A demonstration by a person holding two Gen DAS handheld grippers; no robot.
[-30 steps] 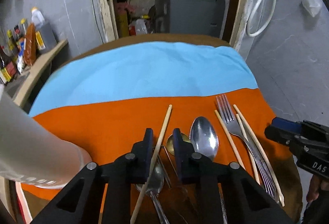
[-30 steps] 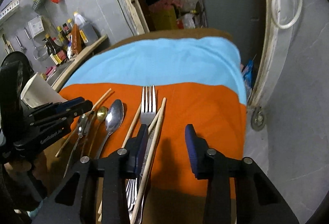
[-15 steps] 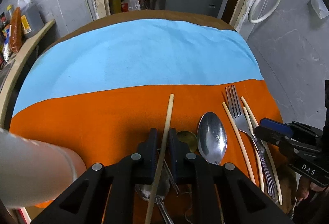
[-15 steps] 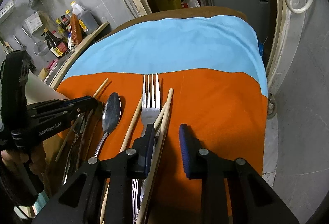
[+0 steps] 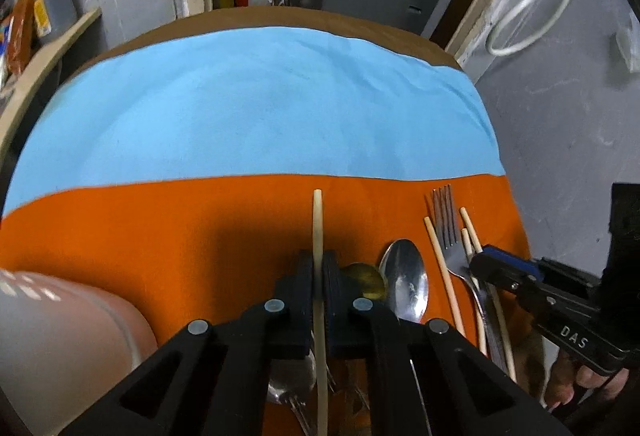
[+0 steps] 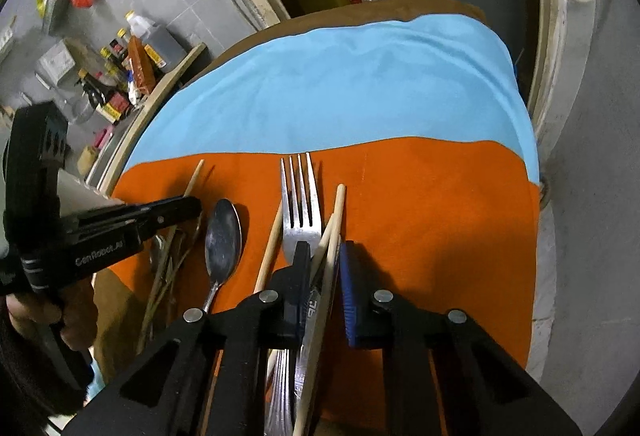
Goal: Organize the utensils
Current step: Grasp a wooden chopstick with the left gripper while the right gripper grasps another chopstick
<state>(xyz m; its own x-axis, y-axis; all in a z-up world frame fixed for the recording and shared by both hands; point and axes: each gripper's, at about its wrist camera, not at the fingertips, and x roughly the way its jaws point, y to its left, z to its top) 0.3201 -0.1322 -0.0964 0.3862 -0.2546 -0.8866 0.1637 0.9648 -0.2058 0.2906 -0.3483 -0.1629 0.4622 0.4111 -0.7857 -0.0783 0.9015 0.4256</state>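
Note:
Utensils lie on the orange cloth. My left gripper is shut on a single chopstick that points away from me. Right of it lie a small gold spoon, a steel spoon and a fork among more chopsticks. My right gripper is closing around two chopsticks that lie over the fork; a gap still shows beside the blue pad. A third chopstick and the steel spoon lie to the left.
A blue cloth covers the far half of the round table. A white cup stands at the near left. A shelf with bottles runs along the left wall. A grey wall and hose stand to the right.
Both grippers lowered toward the utensils. The left one closed on the single chopstick. The right one narrowed around the pair of chopsticks over the fork.

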